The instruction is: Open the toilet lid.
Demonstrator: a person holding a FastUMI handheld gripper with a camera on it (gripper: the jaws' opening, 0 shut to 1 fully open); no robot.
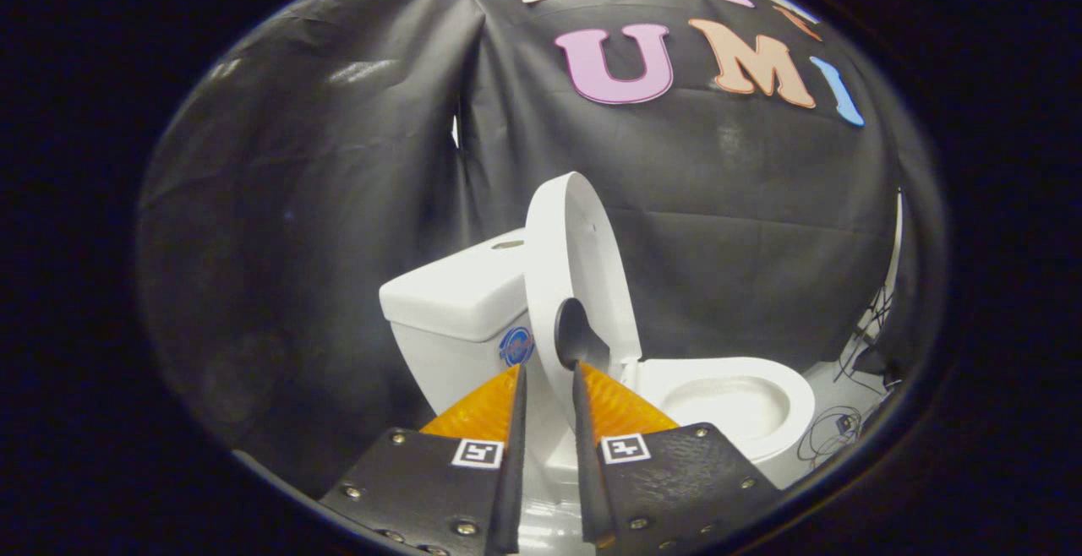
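A white toilet stands against the black cloth wall, its tank (456,294) just beyond my fingers to the left and its bowl (765,387) to the right. The toilet lid (575,243) is raised nearly upright, leaning toward the tank, and I see it almost edge on. The seat ring (727,370) lies flat on the bowl. My gripper (549,366) has the lid's lower rim between its fingers, one finger on the outer face and one on the inner face, where it casts a dark shadow. Both fingers appear to press on the rim.
The black cloth wall closes in behind and on the left of the toilet. Loose dark cables (833,429) lie on the pale floor to the right of the bowl, near a white upright edge (894,260).
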